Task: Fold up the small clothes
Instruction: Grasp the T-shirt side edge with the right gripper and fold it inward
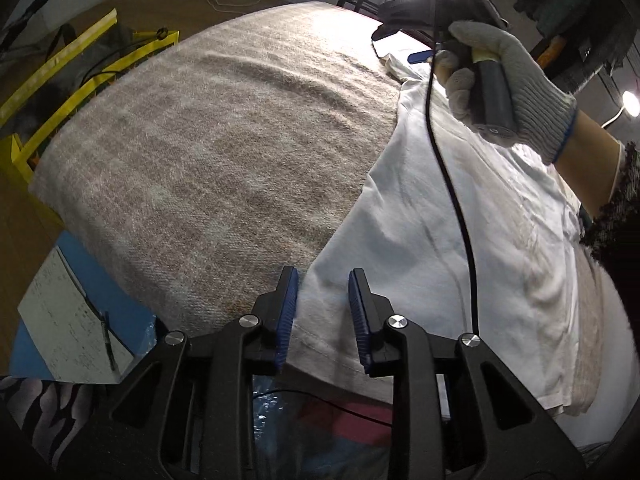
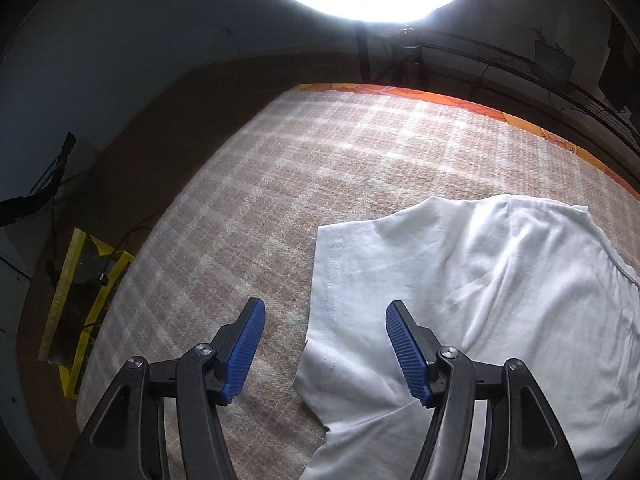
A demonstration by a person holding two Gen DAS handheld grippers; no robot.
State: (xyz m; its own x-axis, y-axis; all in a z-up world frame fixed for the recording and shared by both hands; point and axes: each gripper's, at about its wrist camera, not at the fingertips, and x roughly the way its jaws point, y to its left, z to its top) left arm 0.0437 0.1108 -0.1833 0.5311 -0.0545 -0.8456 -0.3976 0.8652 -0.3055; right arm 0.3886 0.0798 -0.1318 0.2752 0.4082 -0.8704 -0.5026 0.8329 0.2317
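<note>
Plaid blanket [image 1: 208, 152] covers the table, white shirt [image 1: 460, 216] spread on its right side. Left wrist view: left gripper [image 1: 323, 312] sits narrow astride the hem corner, pads not clearly pinching yet. Right wrist view: right gripper [image 2: 324, 344] hangs wide over the sleeve edge [image 2: 332, 280]; I'd grab both layers before lifting.

We find a raised surface with an orange patterned edge [image 2: 460, 100], covered by a beige checked blanket [image 1: 208, 152]. Directly on the blanket lies one white garment [image 2: 480, 280], spread flat, creased, its stitched hem toward the blanket's middle.
</note>
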